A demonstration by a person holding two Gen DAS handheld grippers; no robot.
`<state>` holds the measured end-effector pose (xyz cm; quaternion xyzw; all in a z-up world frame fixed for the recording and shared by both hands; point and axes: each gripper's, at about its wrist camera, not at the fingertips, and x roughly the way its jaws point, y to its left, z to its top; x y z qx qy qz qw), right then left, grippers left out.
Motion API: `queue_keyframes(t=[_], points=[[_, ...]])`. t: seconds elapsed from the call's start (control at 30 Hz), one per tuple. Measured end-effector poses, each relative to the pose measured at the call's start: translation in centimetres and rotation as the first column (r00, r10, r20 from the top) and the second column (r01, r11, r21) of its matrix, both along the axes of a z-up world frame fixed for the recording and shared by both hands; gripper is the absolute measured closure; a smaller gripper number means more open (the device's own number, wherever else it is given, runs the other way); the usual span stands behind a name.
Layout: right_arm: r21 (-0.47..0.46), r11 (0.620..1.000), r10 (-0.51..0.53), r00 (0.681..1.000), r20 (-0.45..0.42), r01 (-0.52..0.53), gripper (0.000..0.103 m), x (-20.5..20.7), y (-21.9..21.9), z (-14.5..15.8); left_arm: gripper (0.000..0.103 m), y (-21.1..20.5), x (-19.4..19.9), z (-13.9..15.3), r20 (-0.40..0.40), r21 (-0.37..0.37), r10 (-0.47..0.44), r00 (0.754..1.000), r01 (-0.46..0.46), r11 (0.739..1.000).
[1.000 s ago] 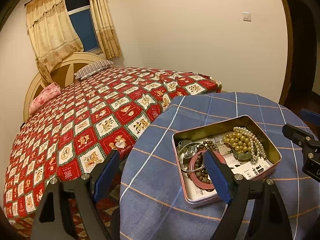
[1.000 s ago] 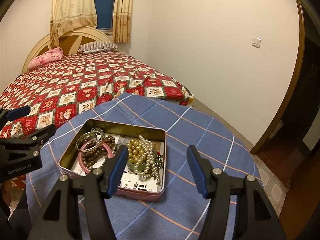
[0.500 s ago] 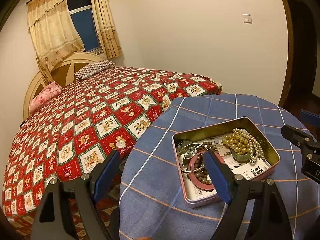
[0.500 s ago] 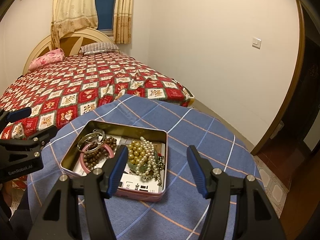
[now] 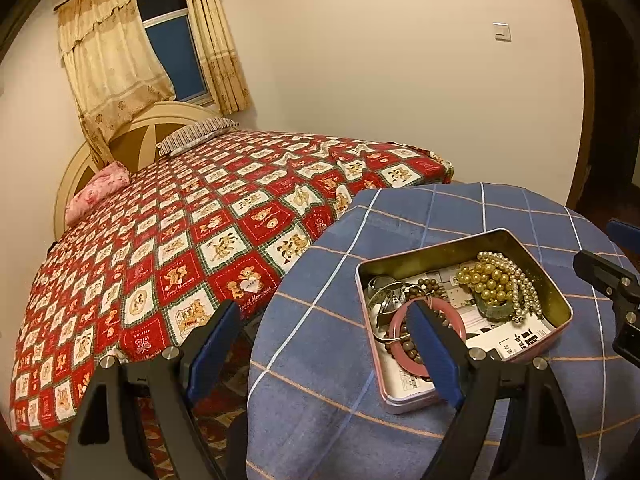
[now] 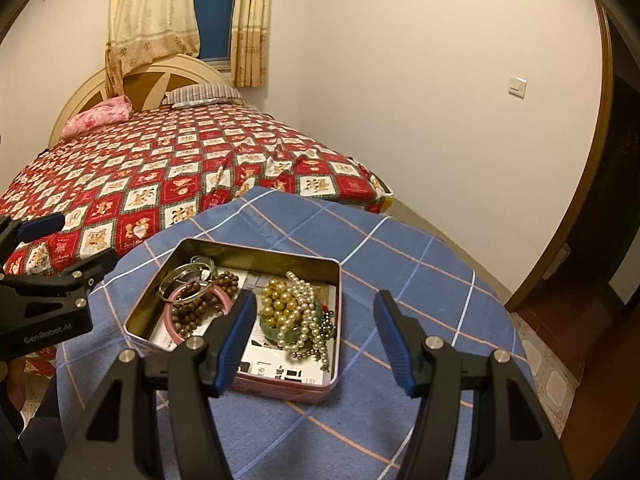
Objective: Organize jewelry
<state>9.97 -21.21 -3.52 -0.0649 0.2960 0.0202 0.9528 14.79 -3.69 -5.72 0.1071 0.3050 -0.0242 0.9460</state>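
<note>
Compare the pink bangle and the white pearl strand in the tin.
The pink bangle is one rigid ring lying at the tin's left end; the white pearl strand is small loose beads heaped at the right end, tangled with gold beads. Both lie untouched.

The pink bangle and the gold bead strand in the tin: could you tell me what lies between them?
In the right wrist view, brown wooden beads and printed paper lining lie between the pink bangle and gold bead strand.

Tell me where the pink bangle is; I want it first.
The pink bangle lies in the tin's left end, around brown beads, under a silver bangle.
</note>
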Motion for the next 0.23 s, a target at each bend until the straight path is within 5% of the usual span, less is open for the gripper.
queue_keyframes(t=[0.23], points=[[0.002, 1.0, -0.003, 1.0, -0.003, 0.003, 0.04, 0.09, -0.11, -0.11, 0.018, -0.29, -0.32, 0.08, 0.024, 0.015, -0.011, 1.0, 0.011, 1.0]])
